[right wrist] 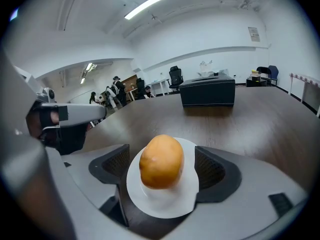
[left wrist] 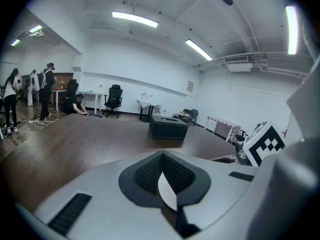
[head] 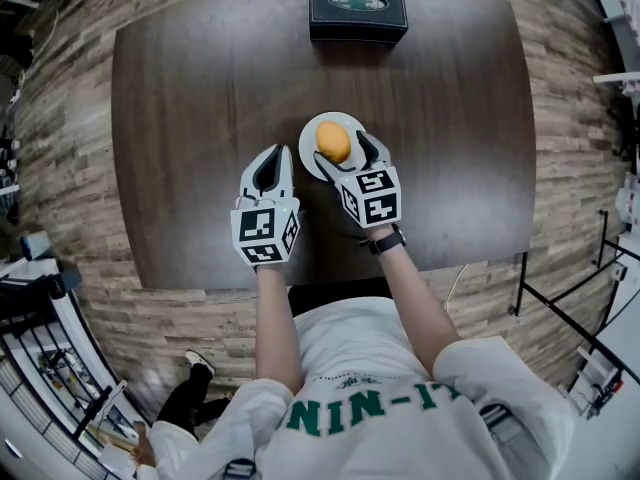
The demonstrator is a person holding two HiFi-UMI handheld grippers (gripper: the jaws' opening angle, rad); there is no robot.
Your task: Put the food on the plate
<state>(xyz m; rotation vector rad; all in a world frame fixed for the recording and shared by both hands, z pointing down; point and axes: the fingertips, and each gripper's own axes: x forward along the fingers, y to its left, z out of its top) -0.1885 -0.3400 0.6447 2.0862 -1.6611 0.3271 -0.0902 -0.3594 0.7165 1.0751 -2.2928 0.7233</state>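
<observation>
We log one white plate [head: 306, 148] bearing an orange oval food item [head: 333, 141], right gripper [head: 346, 154] spread clear around it, left gripper [head: 274, 160] pressed together, empty.

A black box [head: 358, 10] is sitting at the far edge of the dark desk [head: 190, 128], which is standing on a plank floor [head: 70, 138]. Across the room, a black office chair [left wrist: 114, 98] is standing by the white wall and 1 person [left wrist: 78, 104] is crouching near it.
</observation>
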